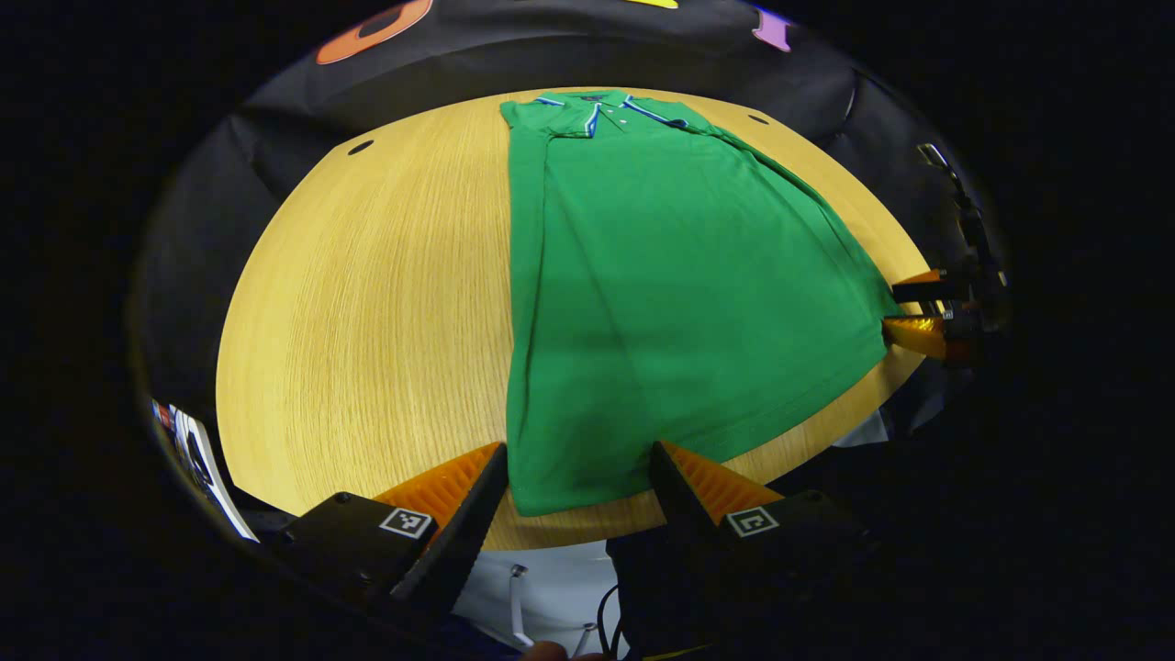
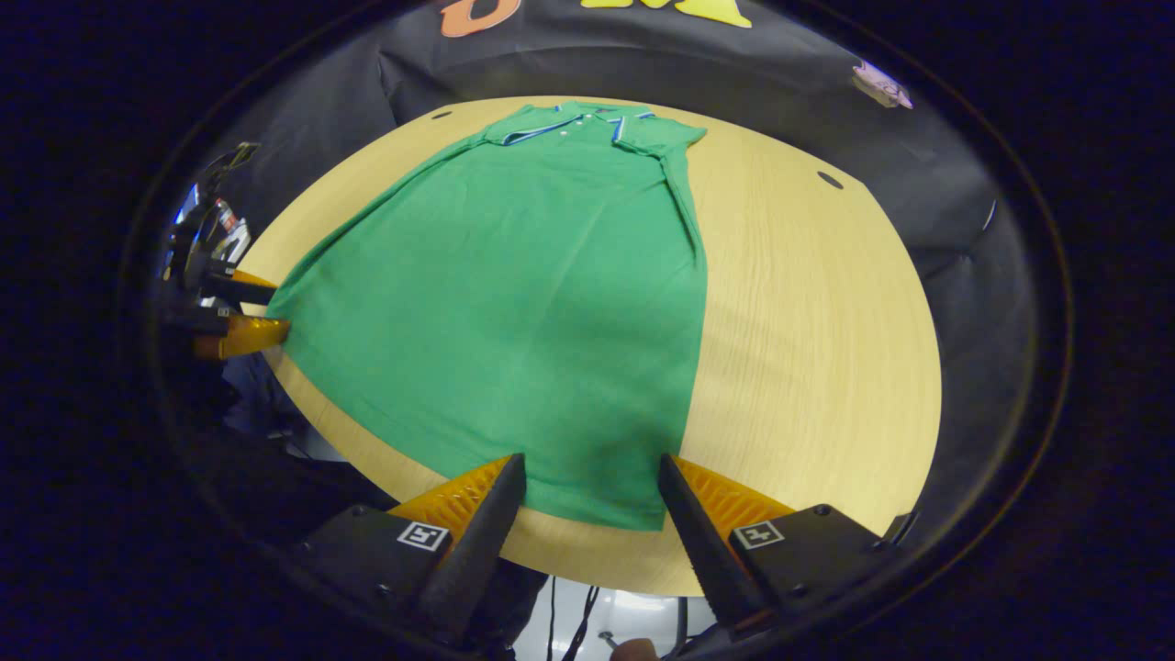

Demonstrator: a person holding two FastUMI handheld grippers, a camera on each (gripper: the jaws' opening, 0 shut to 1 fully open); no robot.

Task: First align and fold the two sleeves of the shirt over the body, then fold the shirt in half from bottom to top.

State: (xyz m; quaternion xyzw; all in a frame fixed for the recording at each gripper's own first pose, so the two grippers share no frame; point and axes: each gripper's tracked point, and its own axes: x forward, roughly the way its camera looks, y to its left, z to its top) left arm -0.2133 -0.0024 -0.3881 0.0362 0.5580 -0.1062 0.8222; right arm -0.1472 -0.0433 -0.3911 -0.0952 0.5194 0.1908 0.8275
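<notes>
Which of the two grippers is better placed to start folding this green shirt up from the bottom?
Neither: left gripper and right gripper each sit open at a bottom corner of the green polo shirt, sleeves already folded in.

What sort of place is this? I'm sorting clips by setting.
Likely a staged recording booth, not a home: a round wooden table, black cloth wall behind, one green shirt laid flat.

Along the table's near edge, the shirt's [image 1: 679, 275] hem corners run in between each gripper's spread fingers, so whether the fingers touch the cloth cannot be told, and the folded-in sleeves [image 2: 684, 184] are too flattened and small to trace.
</notes>
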